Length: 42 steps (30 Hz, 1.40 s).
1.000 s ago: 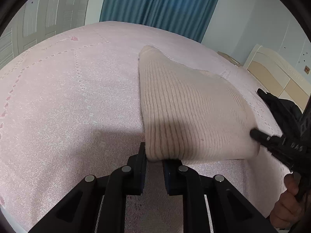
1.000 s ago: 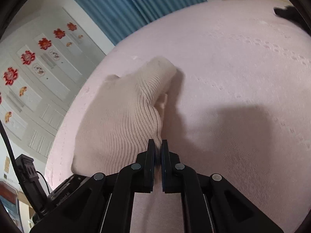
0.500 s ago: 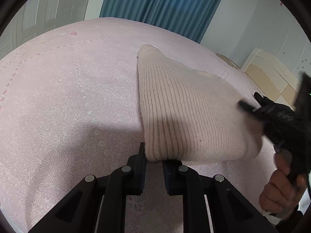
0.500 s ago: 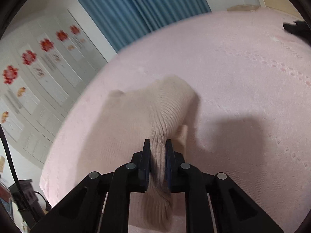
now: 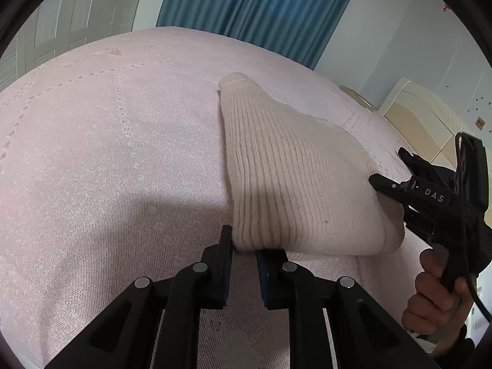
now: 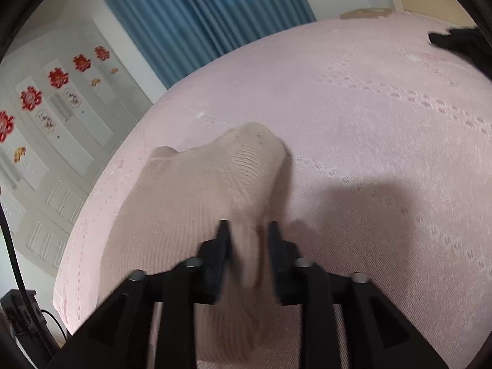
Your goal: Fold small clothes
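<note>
A cream ribbed knit garment lies on the pink bedspread, its near edge lifted. My left gripper is shut on the garment's near left corner. My right gripper has its jaws apart, with a fold of the garment lying loosely between them. In the left wrist view the right gripper sits at the garment's right corner, held by a hand.
A dark garment lies at the bed's far right. Blue curtains hang behind the bed. A cream headboard stands at the right. White wardrobe doors with red flowers stand at the left.
My right gripper went from shut, to pinching the garment's right corner, to now open with the fabric loose between its jaws. My left gripper kept its hold.
</note>
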{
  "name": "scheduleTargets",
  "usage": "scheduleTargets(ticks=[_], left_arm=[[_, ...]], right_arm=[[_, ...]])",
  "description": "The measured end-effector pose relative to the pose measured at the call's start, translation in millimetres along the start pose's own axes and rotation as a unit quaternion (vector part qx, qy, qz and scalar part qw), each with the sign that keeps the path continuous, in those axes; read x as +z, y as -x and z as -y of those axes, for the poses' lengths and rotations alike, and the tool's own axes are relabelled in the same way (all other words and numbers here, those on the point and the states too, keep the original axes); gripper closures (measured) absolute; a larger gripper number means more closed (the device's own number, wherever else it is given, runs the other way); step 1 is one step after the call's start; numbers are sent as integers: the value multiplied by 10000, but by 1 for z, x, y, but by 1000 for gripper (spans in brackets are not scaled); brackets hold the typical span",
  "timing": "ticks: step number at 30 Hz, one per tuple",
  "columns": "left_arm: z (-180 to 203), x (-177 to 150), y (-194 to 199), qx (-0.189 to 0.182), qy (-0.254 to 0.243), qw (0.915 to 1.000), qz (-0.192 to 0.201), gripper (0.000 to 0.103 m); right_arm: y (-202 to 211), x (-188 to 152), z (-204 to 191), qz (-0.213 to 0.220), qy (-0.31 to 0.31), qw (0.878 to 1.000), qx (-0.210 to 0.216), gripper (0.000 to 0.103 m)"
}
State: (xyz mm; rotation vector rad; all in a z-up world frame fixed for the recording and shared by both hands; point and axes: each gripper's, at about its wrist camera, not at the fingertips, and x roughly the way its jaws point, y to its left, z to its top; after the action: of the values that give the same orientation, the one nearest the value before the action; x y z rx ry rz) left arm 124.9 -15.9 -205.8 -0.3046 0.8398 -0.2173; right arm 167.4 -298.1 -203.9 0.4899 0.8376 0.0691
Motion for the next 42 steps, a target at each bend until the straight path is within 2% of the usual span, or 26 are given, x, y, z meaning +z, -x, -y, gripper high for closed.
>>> scheduleTargets(ticks=[3, 5, 6, 8, 12, 16, 20, 24, 28, 31, 33, 36, 39, 42], left_arm=[[-2, -1, 5, 57, 8, 10000, -31, 82], [-1, -3, 12, 309, -169, 9994, 6, 71], [-1, -5, 17, 432, -243, 9988, 64, 65], [-3, -7, 28, 543, -263, 9980, 197, 63], [-12, 2, 42, 375, -3, 9984, 420, 57], [-5, 38, 28, 192, 77, 9989, 425, 57], [18, 79, 4, -98, -309, 9981, 517, 57], [34, 112, -29, -85, -595, 9977, 306, 57], [31, 108, -55, 289, -843, 9960, 20, 57], [31, 99, -65, 416, -994, 9941, -107, 56], [32, 95, -64, 437, -1051, 9935, -89, 55], [32, 90, -65, 523, -1147, 9920, -70, 55], [30, 90, -66, 535, -1038, 9931, -63, 53], [30, 91, -69, 554, -1076, 9926, -52, 50]], right_arm=[[8, 0, 14, 26, -336, 9993, 169, 63], [13, 1, 19, 89, -443, 9987, 220, 63], [17, 2, 21, 144, -473, 9986, 189, 62], [24, 3, 21, 220, -464, 9986, 112, 62], [40, 5, 8, 338, -114, 9989, -311, 62], [54, 18, -12, 382, 442, 9966, -589, 61], [42, 47, -33, 223, 593, 9967, -516, 61], [21, 77, -58, 166, 792, 9958, -438, 61], [-2, 67, -62, -24, 1037, 9943, -226, 61], [-25, 45, -39, -536, 826, 9943, -404, 60], [-24, 39, -31, -543, 640, 9961, -274, 56], [-27, 39, -29, -674, 685, 9949, -293, 55], [-36, 40, -30, -786, 614, 9944, -343, 55], [-39, 38, -37, -714, 818, 9925, -560, 55]])
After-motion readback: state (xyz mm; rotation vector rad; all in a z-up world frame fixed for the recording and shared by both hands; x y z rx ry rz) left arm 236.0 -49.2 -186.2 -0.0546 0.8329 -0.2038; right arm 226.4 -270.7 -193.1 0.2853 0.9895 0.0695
